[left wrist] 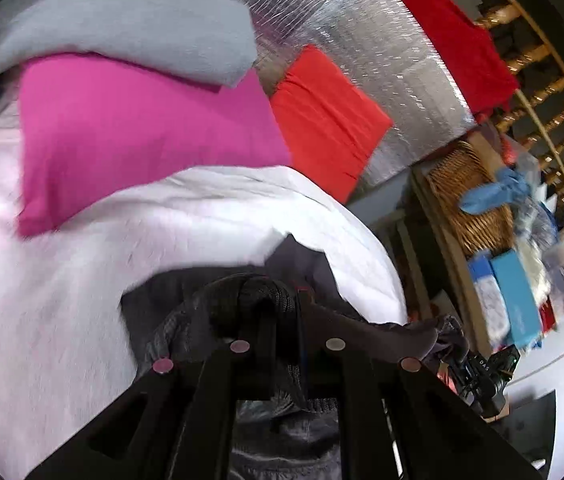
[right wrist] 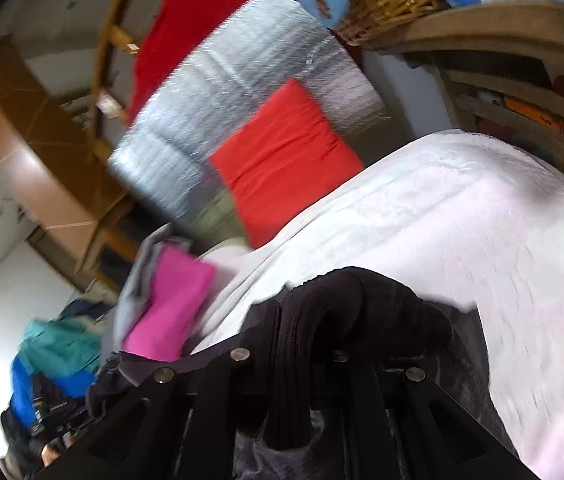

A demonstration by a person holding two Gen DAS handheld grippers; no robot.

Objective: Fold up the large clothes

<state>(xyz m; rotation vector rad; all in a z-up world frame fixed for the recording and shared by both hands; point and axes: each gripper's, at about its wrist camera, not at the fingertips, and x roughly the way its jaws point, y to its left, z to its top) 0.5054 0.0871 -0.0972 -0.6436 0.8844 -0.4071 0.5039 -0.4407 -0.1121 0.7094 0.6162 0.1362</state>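
A dark grey garment (left wrist: 282, 432) with a black ribbed hem hangs from my left gripper (left wrist: 286, 312), which is shut on a bunched fold of it. In the right wrist view the same dark garment (right wrist: 362, 312) is pinched in my right gripper (right wrist: 294, 320), shut on its black ribbed edge. Both grippers hover above a white bed cover (left wrist: 61, 300) (right wrist: 462, 220). The view is blurred by motion. The rest of the garment drops out of sight below the fingers.
Folded pink (left wrist: 129, 136) (right wrist: 165, 312), grey (left wrist: 121, 28) and orange-red (left wrist: 330, 120) (right wrist: 282, 160) clothes lie ahead by a silver foil mat (left wrist: 382, 60). A wicker basket (left wrist: 474, 200) sits on shelves at the right. A pile of teal and blue clothes (right wrist: 53, 356) lies at the left.
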